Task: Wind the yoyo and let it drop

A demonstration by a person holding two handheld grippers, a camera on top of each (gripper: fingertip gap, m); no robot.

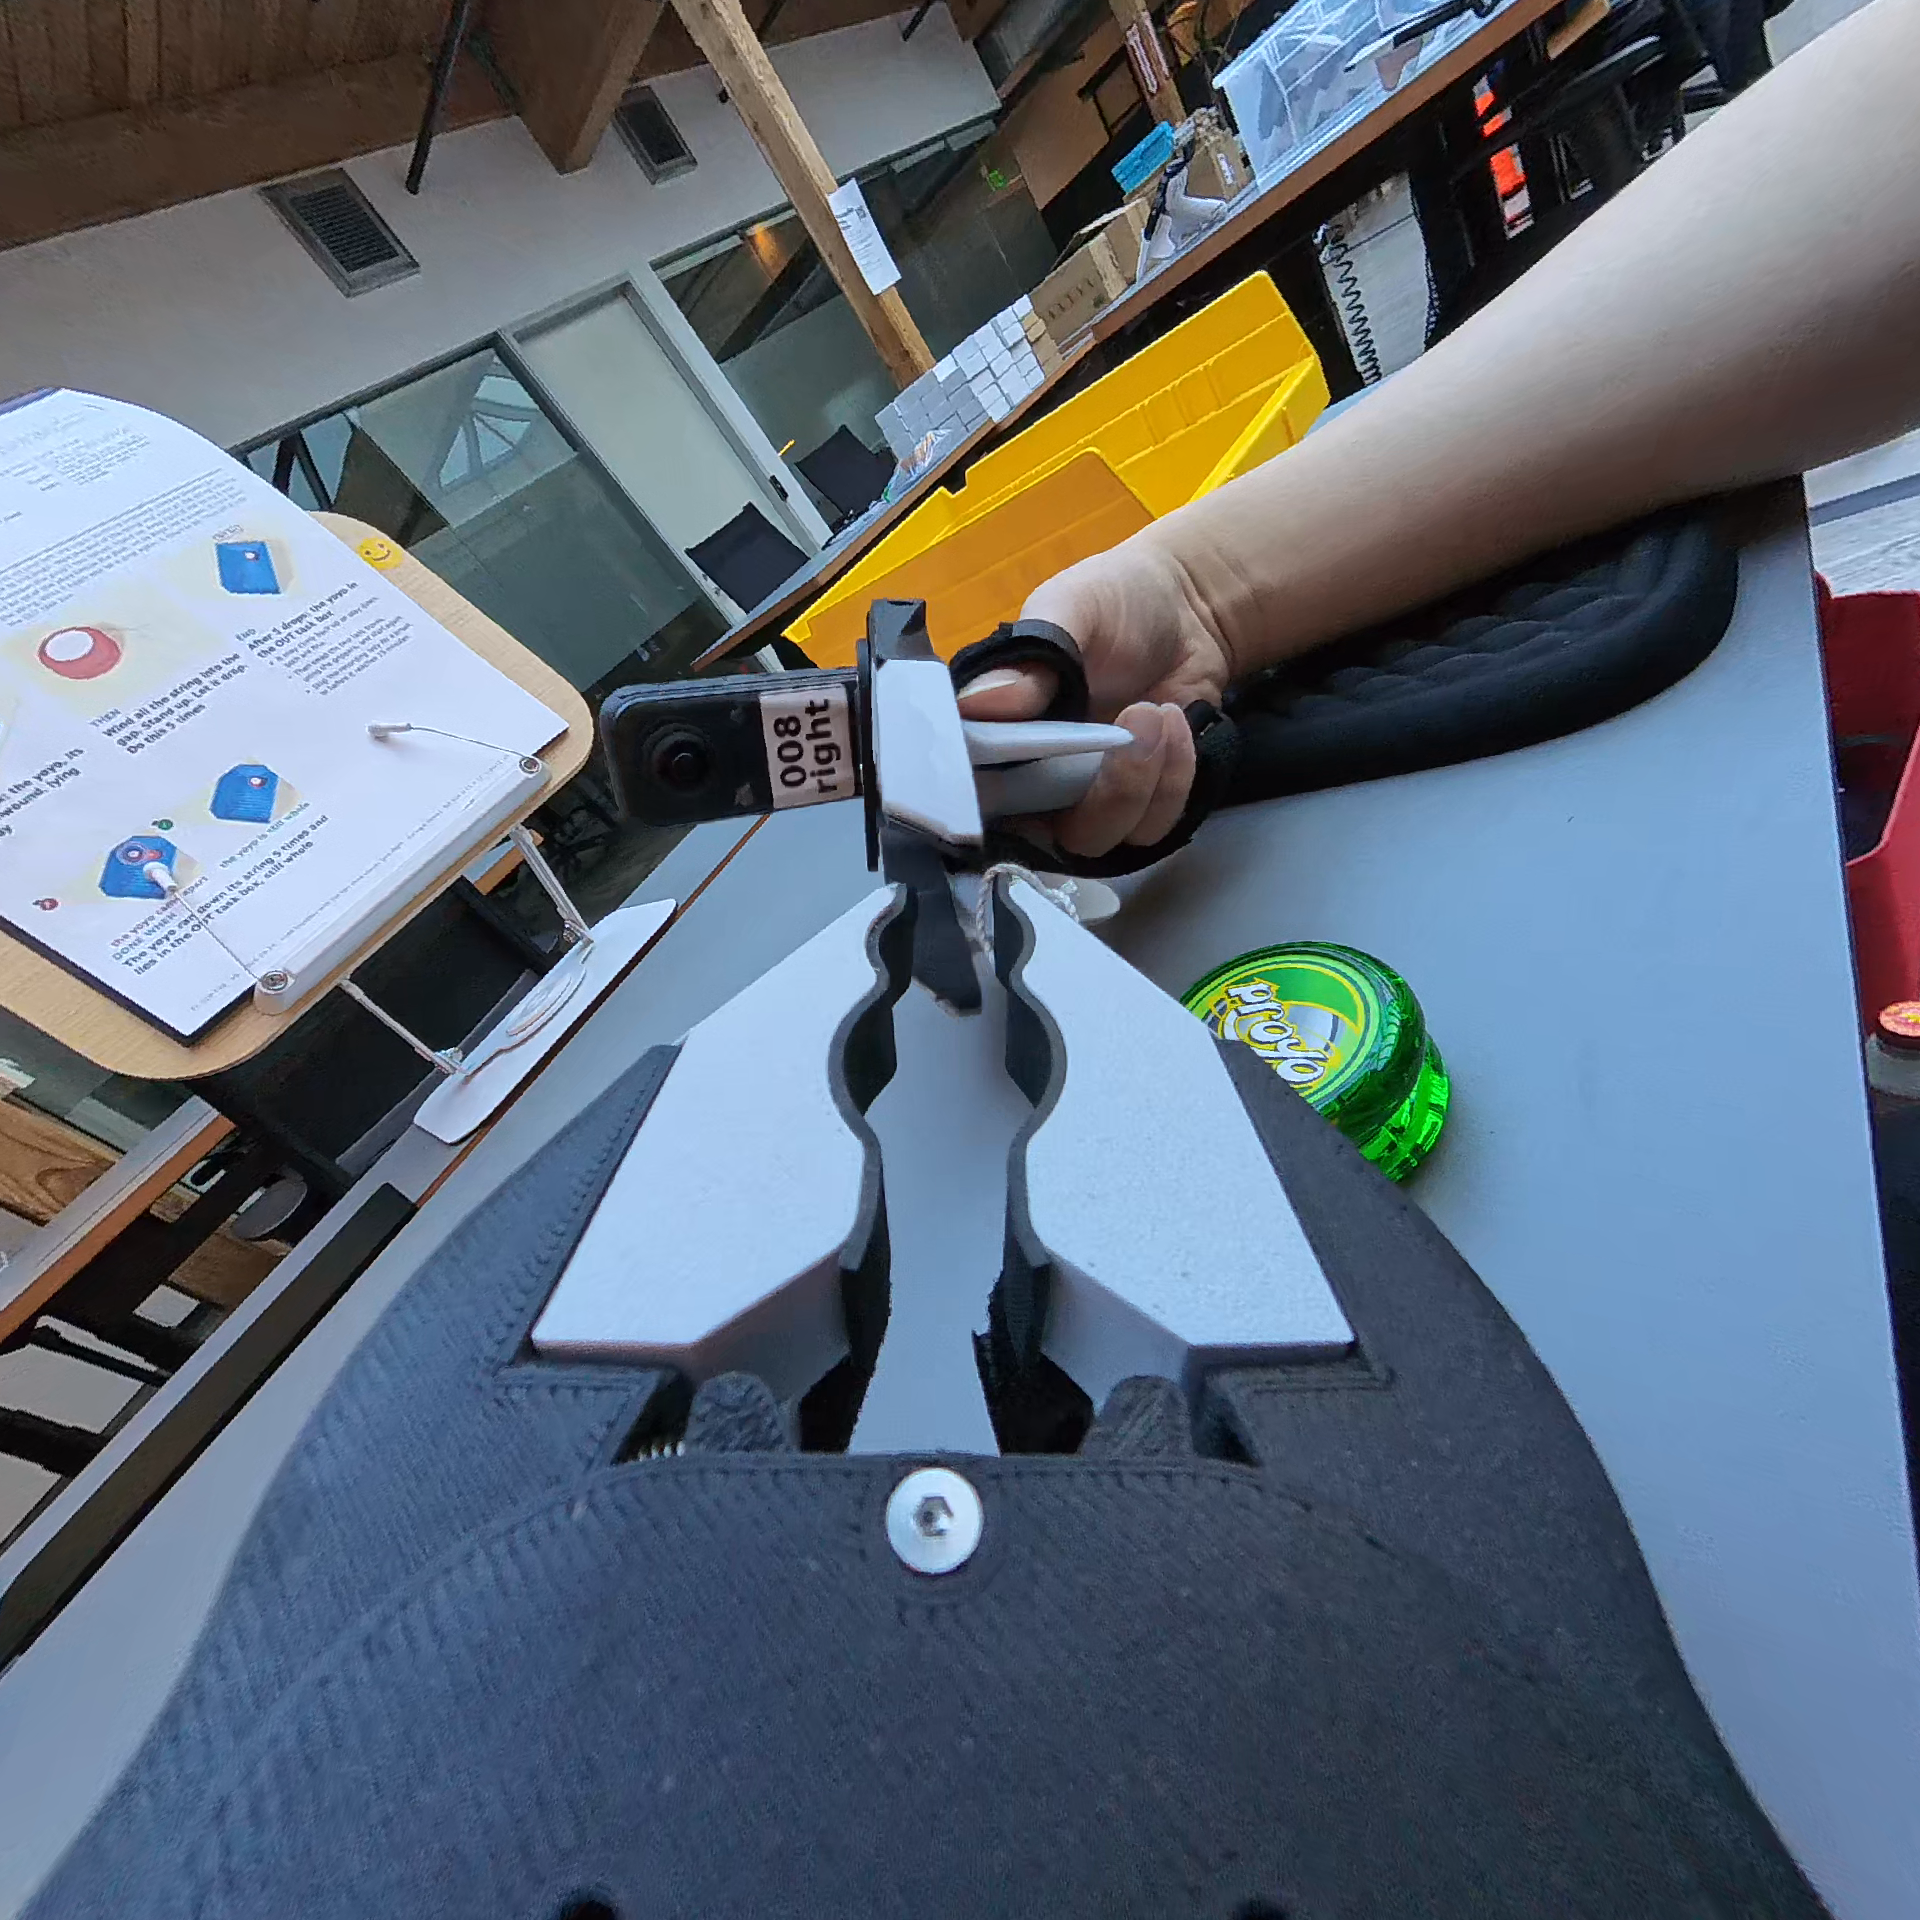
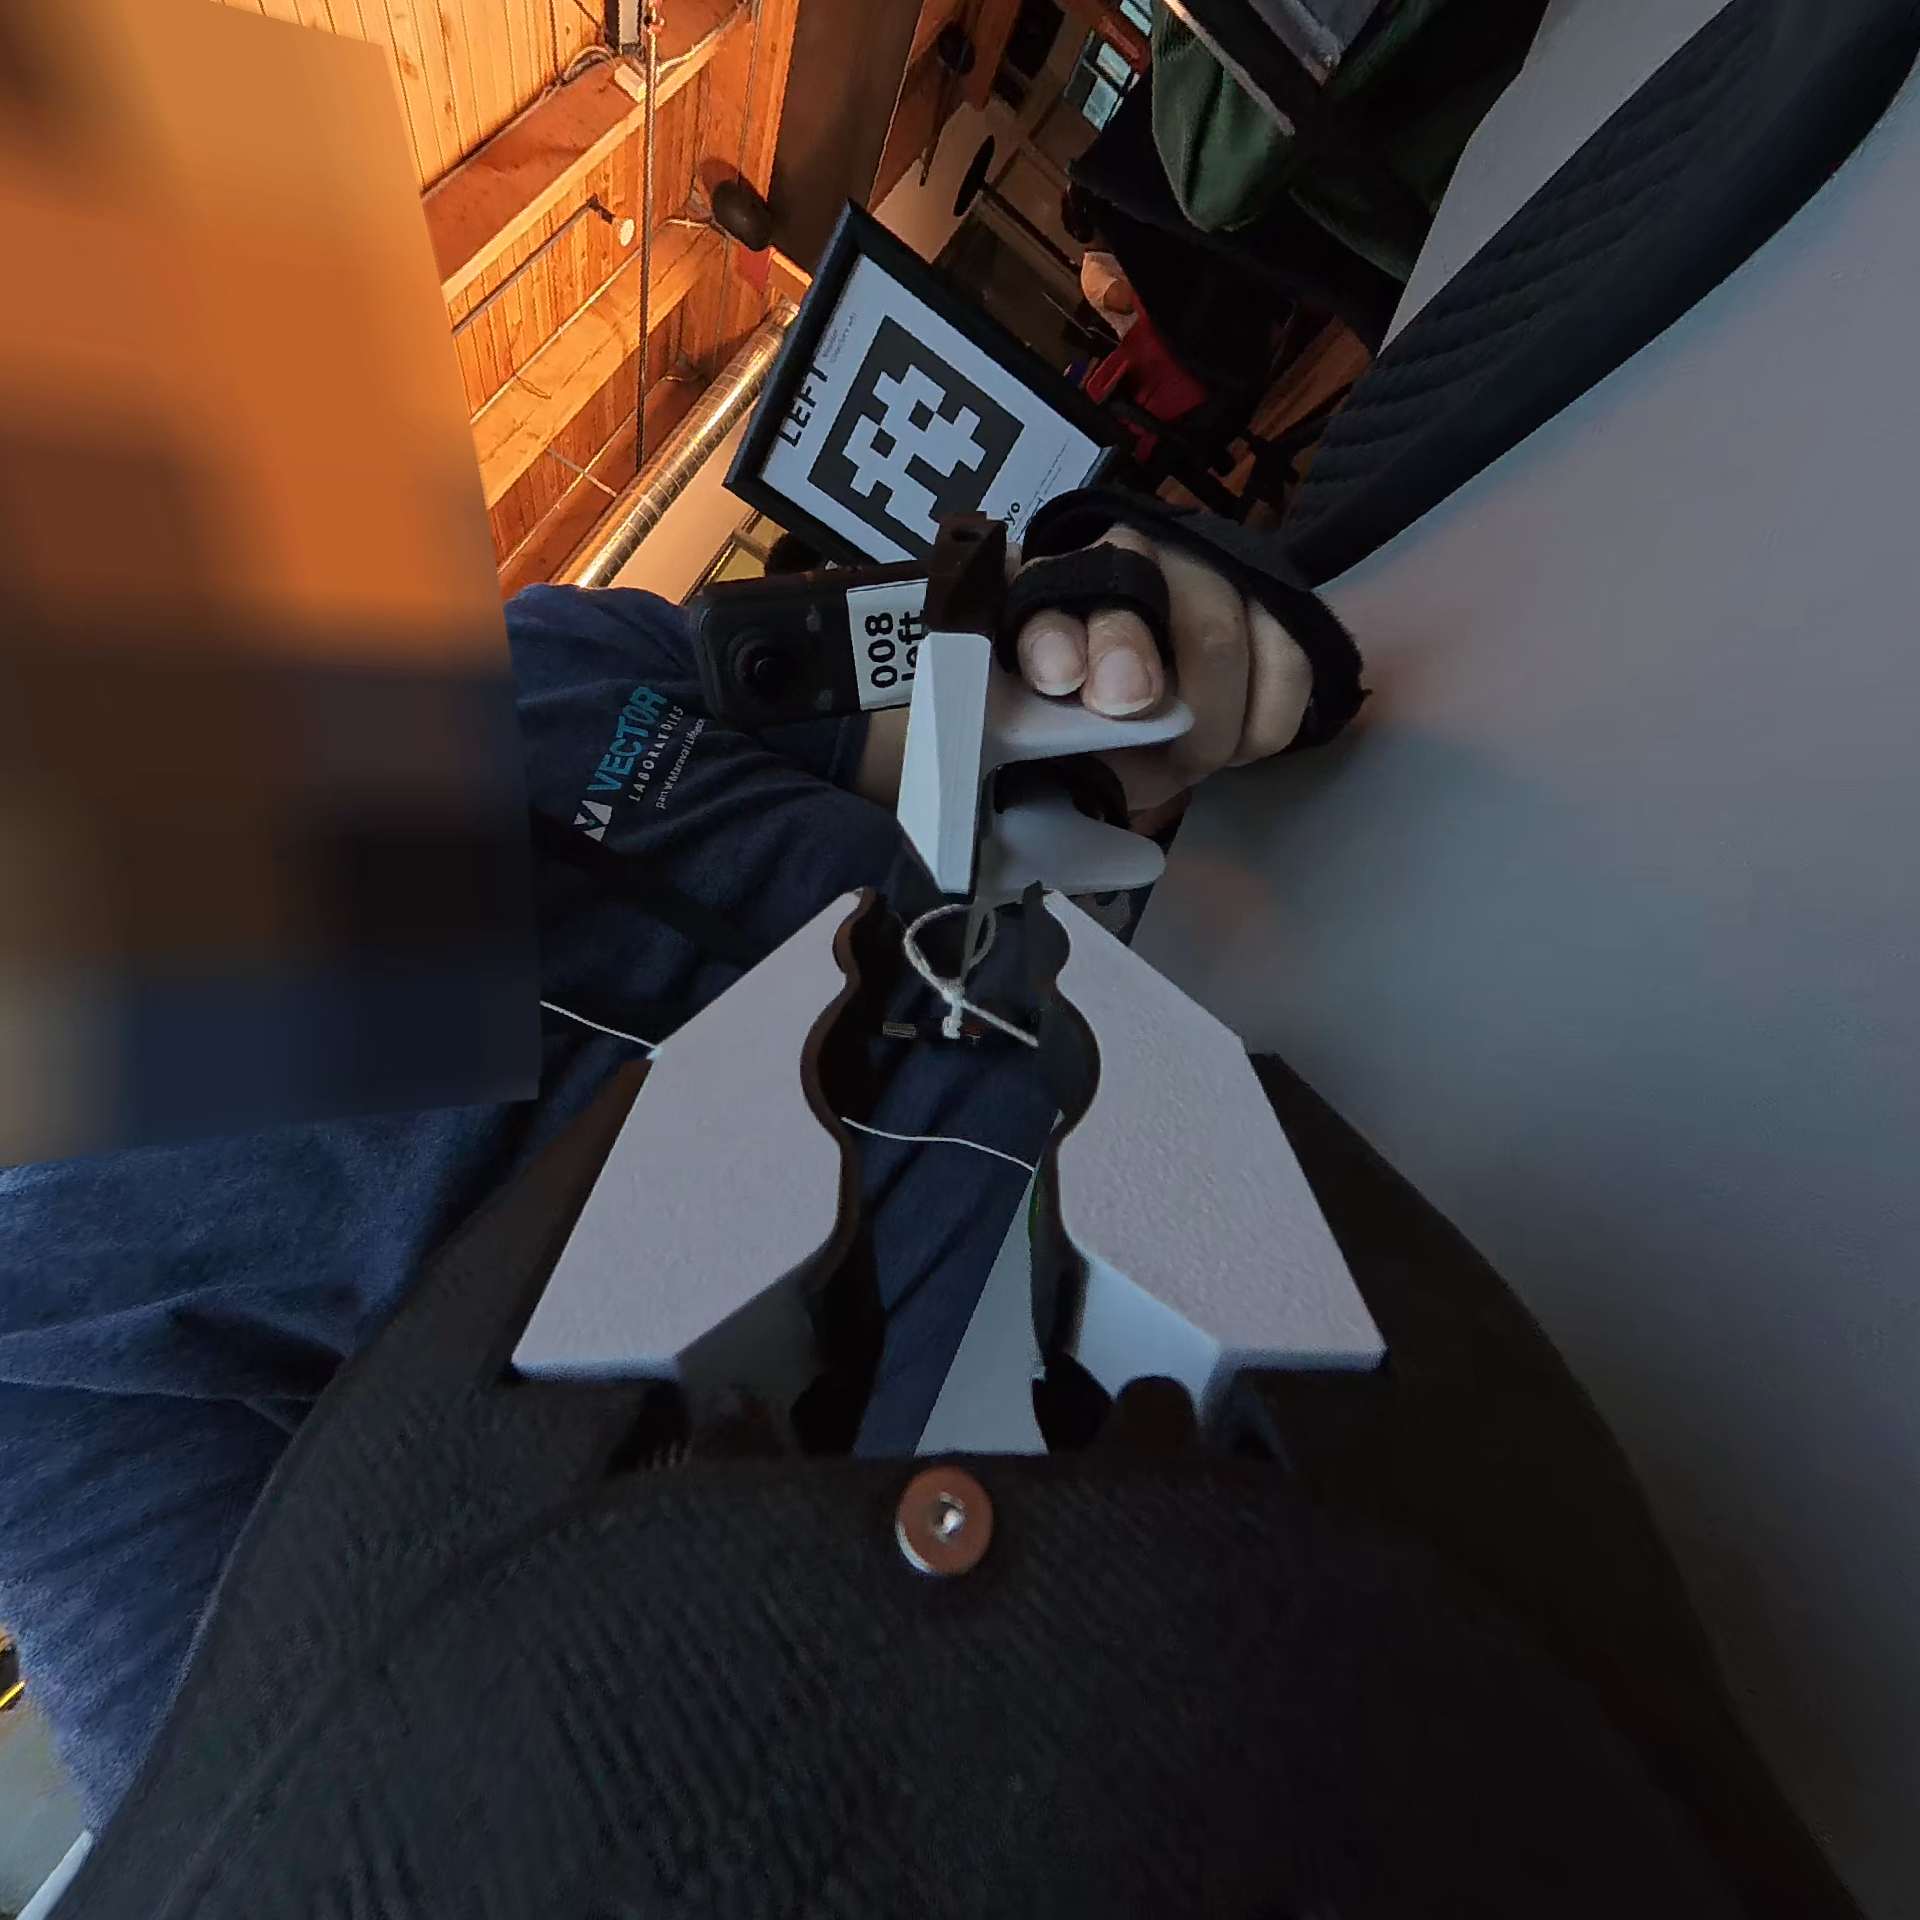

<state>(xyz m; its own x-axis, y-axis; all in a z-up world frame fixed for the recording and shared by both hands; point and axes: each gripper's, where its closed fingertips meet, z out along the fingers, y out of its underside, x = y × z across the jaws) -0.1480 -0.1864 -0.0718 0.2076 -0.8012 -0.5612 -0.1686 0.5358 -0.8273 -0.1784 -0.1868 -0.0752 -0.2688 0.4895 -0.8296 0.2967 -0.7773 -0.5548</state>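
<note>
1. Left wrist view: the left gripper [image 1: 961, 935] has its jaws nearly together at the tips, pinching the white string [image 1: 982, 920].
2. At 3 o'clock from its fingers, the green yoyo [image 1: 1325, 1049] lies flat on the grey table [image 1: 1610, 1351].
3. The right gripper [image 2: 951, 935] has its tips a little apart around the string loop [image 2: 935, 940]; whether it grips the string, I cannot tell.
4. At 12 o'clock a hand [image 1: 1122, 707] holds it.
</note>
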